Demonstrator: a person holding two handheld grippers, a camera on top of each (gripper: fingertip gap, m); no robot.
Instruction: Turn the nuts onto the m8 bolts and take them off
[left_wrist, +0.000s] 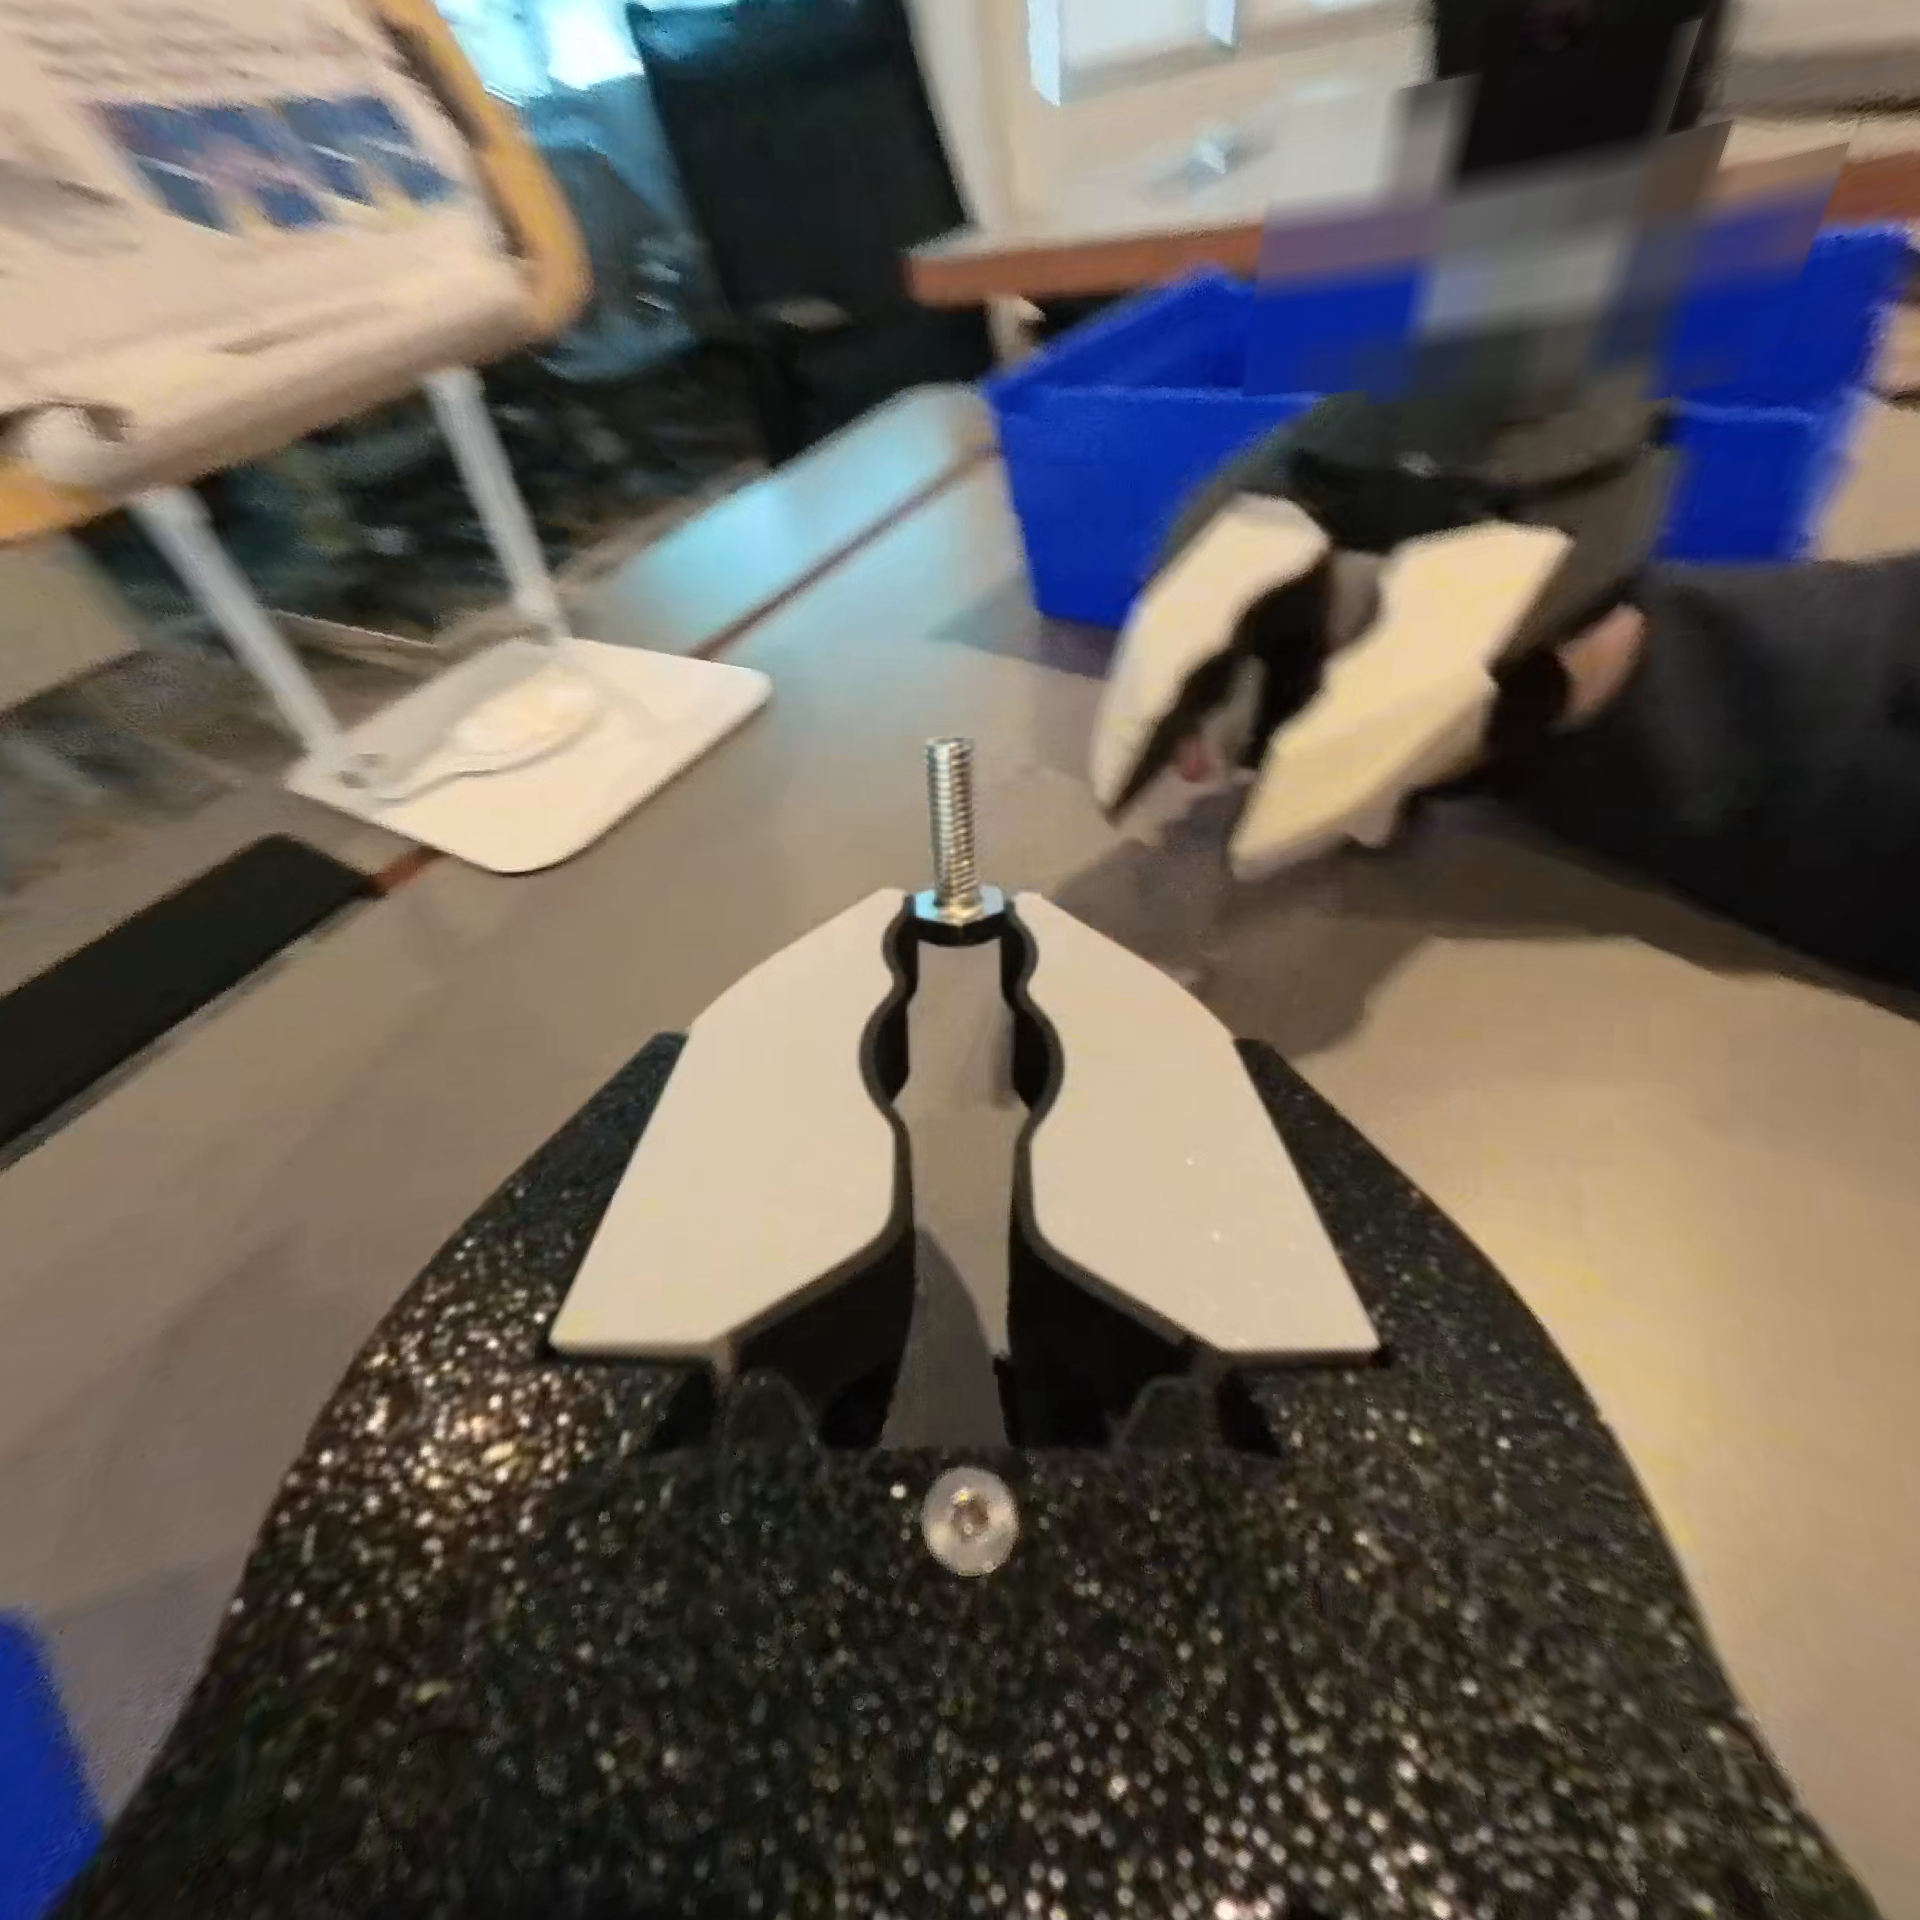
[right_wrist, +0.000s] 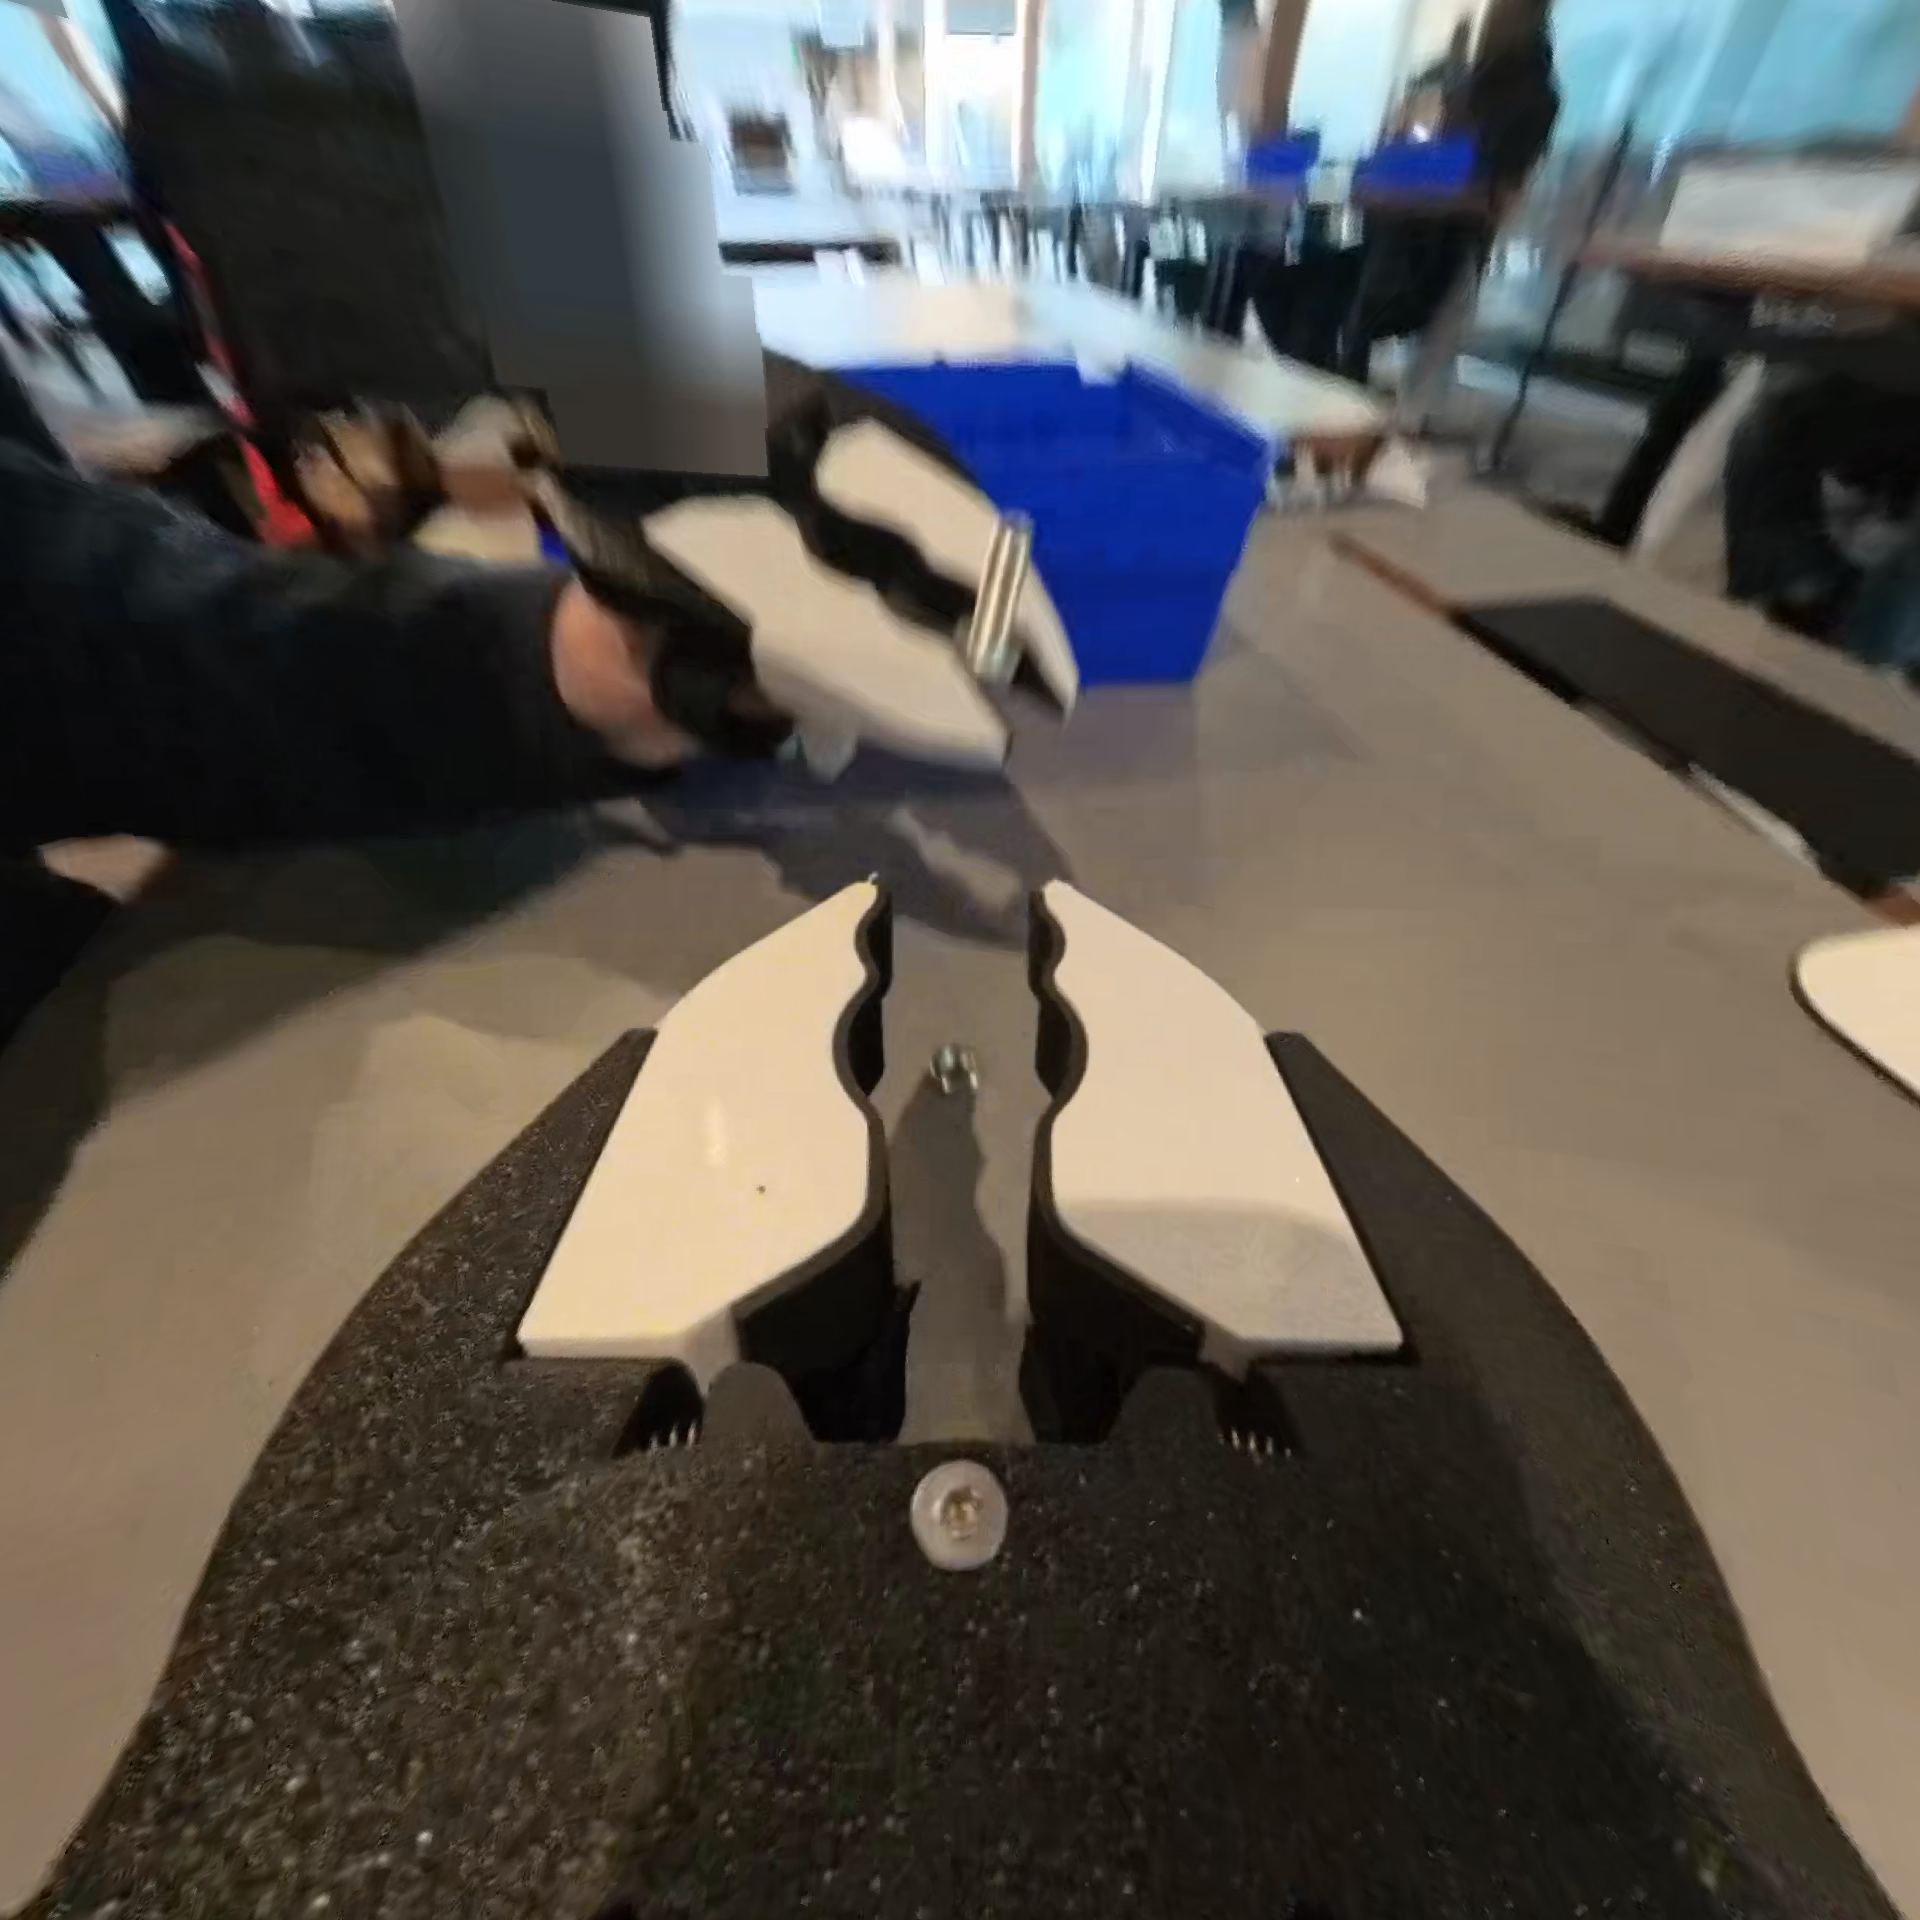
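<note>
The left claw (left_wrist: 957, 914) is clamped on the hex head of a silver bolt (left_wrist: 947, 821), thread standing upright. The right claw (right_wrist: 958, 899) gapes apart over a loose nut (right_wrist: 954, 1070) on the grey tabletop (right_wrist: 1403, 935). A blue bin (right_wrist: 1122, 499) sits beyond, bare surface between.
</note>
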